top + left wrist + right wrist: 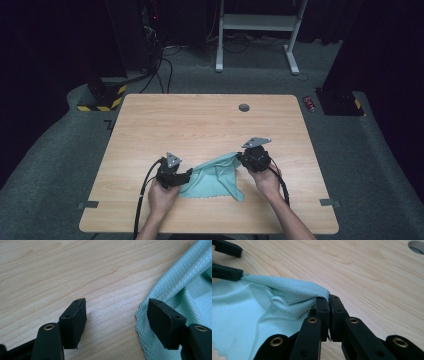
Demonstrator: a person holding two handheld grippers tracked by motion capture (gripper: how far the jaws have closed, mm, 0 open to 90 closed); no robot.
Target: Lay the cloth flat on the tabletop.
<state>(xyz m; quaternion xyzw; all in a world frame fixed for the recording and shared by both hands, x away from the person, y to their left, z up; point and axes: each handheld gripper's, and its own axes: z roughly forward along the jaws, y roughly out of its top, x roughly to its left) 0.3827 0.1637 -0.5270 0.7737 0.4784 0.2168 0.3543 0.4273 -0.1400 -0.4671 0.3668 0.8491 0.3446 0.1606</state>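
Note:
A light teal cloth [215, 177] lies on the wooden table [200, 125] near its front edge, between the two hands. My right gripper [245, 157] is shut on the cloth's far right corner [322, 293] and holds that corner a little off the table. My left gripper [189, 173] sits at the cloth's left edge with its jaws wide open. In the left gripper view one finger [165, 322] rests over the cloth's hemmed edge [175, 287] and the other finger [73, 320] is over bare wood. The left gripper's fingers [227, 272] show at the cloth's far corner in the right gripper view.
A round grey cable hole [244, 107] is set in the table near its far edge. Beyond the table stand a white desk frame [257, 30], black stands with yellow-striped feet [102, 95] and a red can [309, 103] on the carpet.

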